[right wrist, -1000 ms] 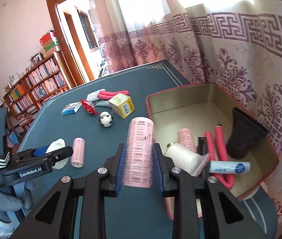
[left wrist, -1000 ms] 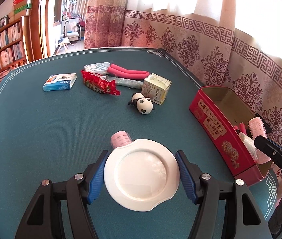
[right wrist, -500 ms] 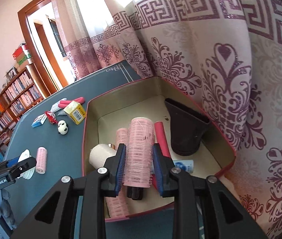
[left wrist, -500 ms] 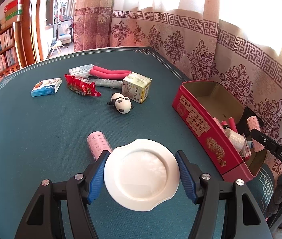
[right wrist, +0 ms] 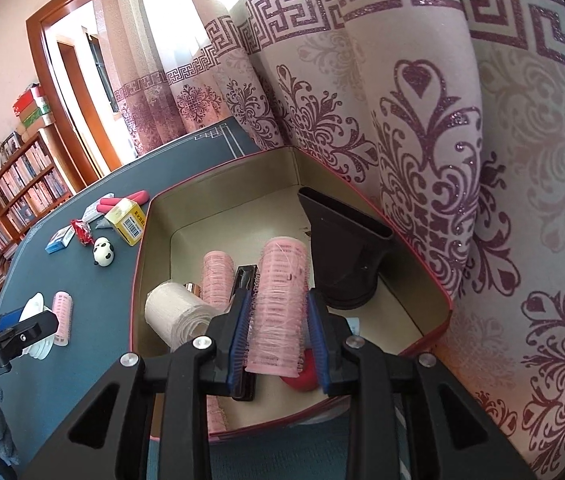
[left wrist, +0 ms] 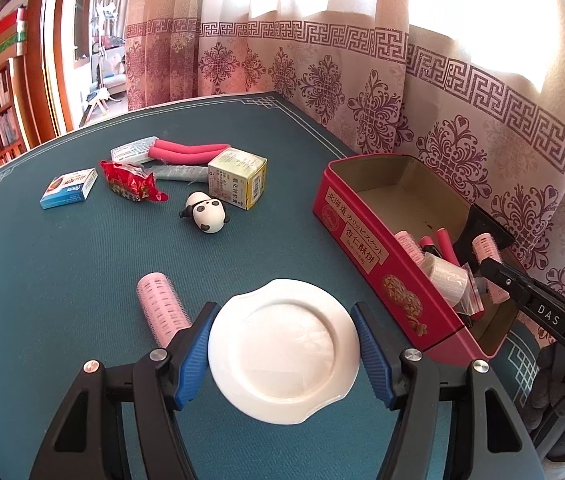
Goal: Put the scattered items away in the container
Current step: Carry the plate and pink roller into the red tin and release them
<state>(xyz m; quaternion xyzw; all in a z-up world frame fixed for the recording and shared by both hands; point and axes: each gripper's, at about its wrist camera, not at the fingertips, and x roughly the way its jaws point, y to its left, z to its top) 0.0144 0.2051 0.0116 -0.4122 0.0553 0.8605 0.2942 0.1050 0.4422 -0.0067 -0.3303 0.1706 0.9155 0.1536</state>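
A: Pink hair roller (right wrist: 278, 300) is between the right tongs (right wrist: 280, 336), over the red tin (left wrist: 366, 236)?
B: Yes, its jaws are opening. The left tongs (left wrist: 284, 350) grip the white plate (left wrist: 284, 356) above the green surface (left wrist: 62, 280).

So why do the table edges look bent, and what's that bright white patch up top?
Left wrist view: the fisheye lens curves the table edge, and sunlight through the curtain washes out its top. Right wrist view: the same bending, with glare at the curtain's top left.
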